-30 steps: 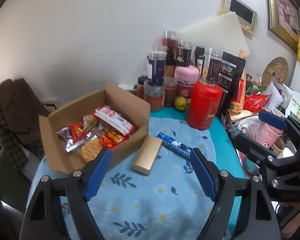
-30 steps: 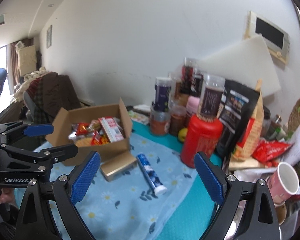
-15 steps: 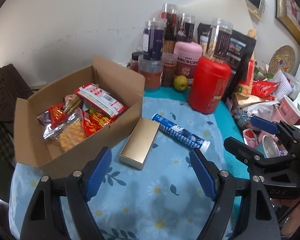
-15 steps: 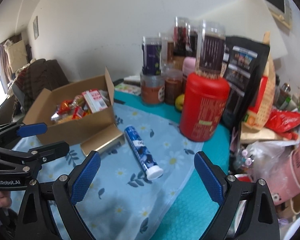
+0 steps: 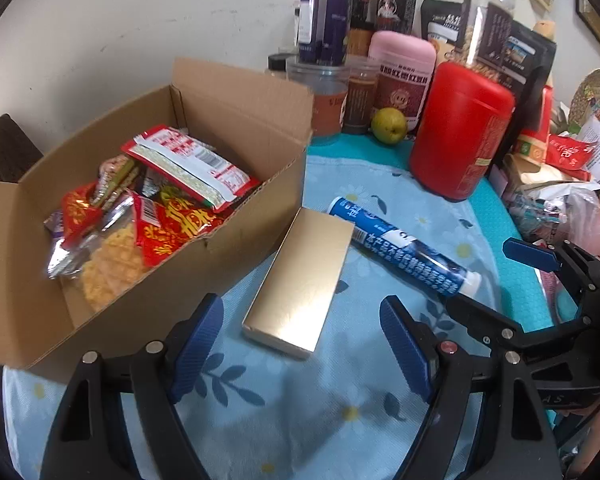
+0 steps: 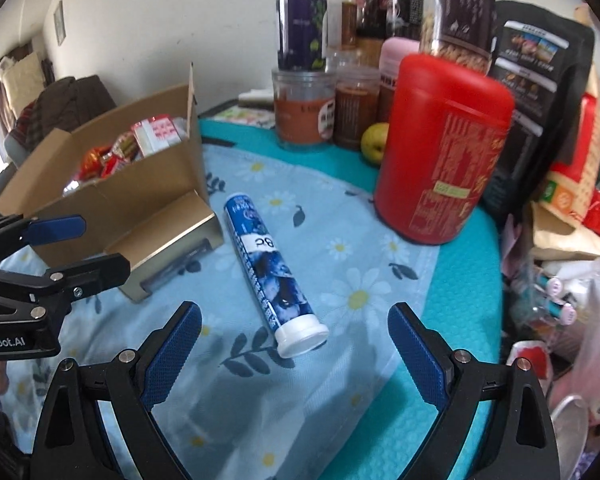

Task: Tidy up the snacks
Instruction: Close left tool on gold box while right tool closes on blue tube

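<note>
Left gripper (image 5: 302, 344) hangs low over the cloth (image 5: 340, 412), jaws spread wide, nothing between them. Just ahead lies the gold box (image 5: 300, 284), flat, its far end touching the side of the carton (image 5: 228, 256). Right gripper (image 6: 296, 352) is spread too, empty, and the blue tube (image 6: 266, 268) lies on its side just beyond, white cap nearest the jaws. Tube and gold box sit side by side, close at the far ends. The carton stands open, packed with red snack packets (image 5: 172, 216). Farther back, a big red canister (image 6: 440, 148) stands upright, a small green fruit (image 5: 388, 125) beside it, then jars (image 5: 324, 20) stacked against the wall.
</note>
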The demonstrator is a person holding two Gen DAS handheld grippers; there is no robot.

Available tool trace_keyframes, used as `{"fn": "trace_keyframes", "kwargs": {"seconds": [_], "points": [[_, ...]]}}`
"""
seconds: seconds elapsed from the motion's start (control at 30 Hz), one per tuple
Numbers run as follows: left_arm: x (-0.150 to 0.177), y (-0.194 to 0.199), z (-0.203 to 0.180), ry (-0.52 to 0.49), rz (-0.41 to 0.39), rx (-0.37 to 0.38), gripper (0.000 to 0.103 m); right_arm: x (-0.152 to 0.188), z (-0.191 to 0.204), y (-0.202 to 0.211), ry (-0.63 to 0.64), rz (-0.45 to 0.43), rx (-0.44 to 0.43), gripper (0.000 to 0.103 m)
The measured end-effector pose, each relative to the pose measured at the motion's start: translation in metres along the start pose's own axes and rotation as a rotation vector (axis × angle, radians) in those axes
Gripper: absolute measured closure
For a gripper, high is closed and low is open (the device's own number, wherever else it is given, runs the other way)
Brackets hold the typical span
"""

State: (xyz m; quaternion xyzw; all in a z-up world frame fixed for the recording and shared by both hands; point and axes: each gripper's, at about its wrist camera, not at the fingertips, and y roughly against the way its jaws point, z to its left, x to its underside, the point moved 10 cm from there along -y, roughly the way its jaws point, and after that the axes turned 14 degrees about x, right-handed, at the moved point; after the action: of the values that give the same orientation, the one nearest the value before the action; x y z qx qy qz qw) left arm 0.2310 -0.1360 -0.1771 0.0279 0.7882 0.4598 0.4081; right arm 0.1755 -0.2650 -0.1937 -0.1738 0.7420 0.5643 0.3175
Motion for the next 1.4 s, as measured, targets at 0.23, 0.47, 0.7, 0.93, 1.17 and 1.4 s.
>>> {"fn": "trace_keyframes", "kwargs": {"seconds": [0.23, 0.47, 0.7, 0.93, 1.17, 1.4], "points": [[0.004, -0.027, 0.009, -0.006, 0.047, 0.003, 0.022, 0.006, 0.005, -0.026, 0.019, 0.051, 0.005, 0.008], [0.001, -0.040, 0.011, -0.002, 0.044, 0.013, 0.023, 0.012, 0.001, -0.034, 0.037, 0.072, 0.068, 0.028], [0.006, -0.038, 0.004, -0.014, 0.049, 0.011, 0.054, 0.012, -0.015, -0.029, 0.020, 0.074, 0.120, 0.063], [0.008, -0.032, 0.000, -0.019, 0.051, 0.009, 0.056, 0.012, -0.014, -0.018, 0.107, 0.040, 0.190, 0.042], [0.009, -0.031, 0.002, -0.002, 0.052, 0.016, 0.056, -0.003, -0.006, -0.019, 0.102, -0.010, 0.119, 0.023], [0.011, -0.031, 0.003, -0.005, 0.063, 0.006, 0.057, 0.010, 0.018, -0.033, 0.077, 0.088, -0.047, 0.069]]}}
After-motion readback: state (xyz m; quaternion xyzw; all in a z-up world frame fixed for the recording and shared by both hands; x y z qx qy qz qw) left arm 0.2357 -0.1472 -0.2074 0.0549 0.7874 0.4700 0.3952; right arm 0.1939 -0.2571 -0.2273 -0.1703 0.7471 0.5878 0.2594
